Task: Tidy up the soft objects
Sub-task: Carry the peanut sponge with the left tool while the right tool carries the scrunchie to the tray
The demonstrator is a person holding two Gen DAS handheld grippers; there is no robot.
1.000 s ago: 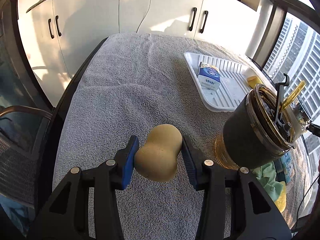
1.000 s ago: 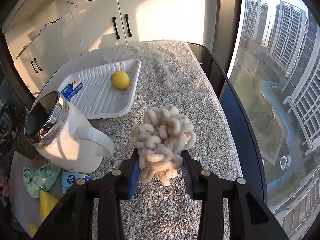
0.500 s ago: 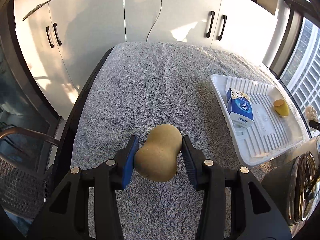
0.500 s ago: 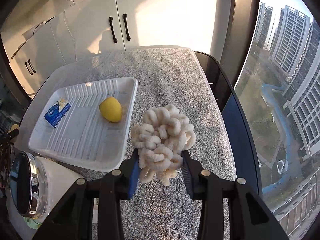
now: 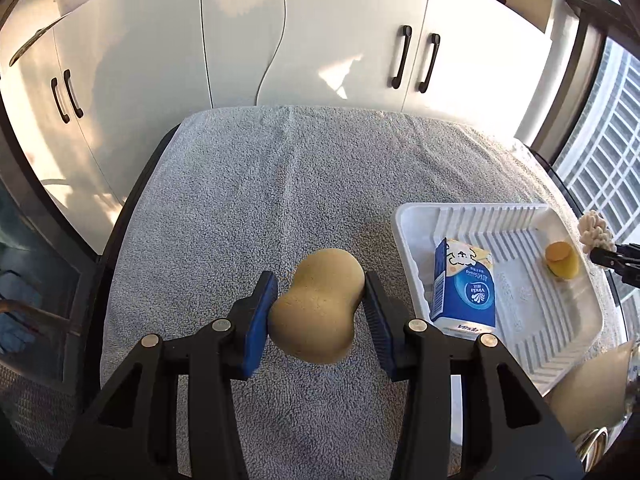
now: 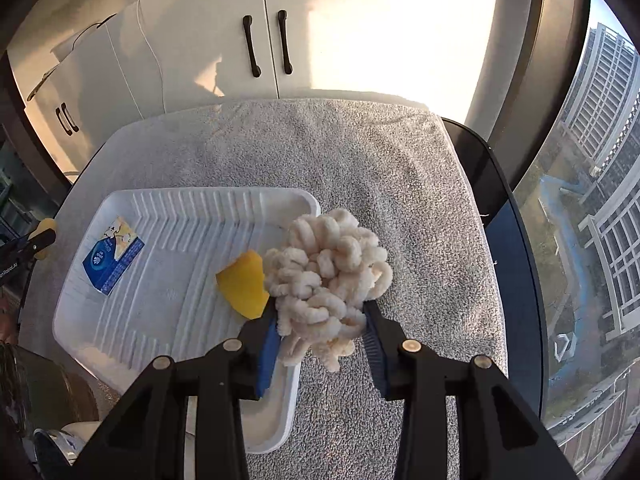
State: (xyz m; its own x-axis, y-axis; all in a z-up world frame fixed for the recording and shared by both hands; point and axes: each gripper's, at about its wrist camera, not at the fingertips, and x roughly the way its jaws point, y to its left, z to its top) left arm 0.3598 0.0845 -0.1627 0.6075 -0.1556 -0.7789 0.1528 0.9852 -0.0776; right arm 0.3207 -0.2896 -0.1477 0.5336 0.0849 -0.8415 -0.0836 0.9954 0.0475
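Observation:
My left gripper [image 5: 318, 312] is shut on a tan peanut-shaped sponge [image 5: 318, 306], held above the grey towel [image 5: 280, 184], left of the white tray [image 5: 404, 228]. My right gripper [image 6: 320, 324] is shut on a cream chenille bundle [image 6: 326, 268], held over the tray's right rim [image 6: 312, 204]. In the tray lie a blue tissue pack [image 5: 464, 292] and a yellow sponge [image 5: 562, 262]. Both also show in the right wrist view: the pack [image 6: 112, 258] and the yellow sponge [image 6: 242, 284], partly hidden by the bundle.
White cabinets [image 5: 320, 40] stand behind the table. A window [image 6: 592, 200] runs along the right edge. A white jug [image 5: 588, 400] and a metal-rimmed cup [image 6: 44, 384] stand near the tray's near end. The table's dark edge [image 5: 132, 200] shows at left.
Both grippers moved forward past the jug and cup toward the tray. The left now sits beside the tray's left rim and the right over its right rim. Both grips are unchanged.

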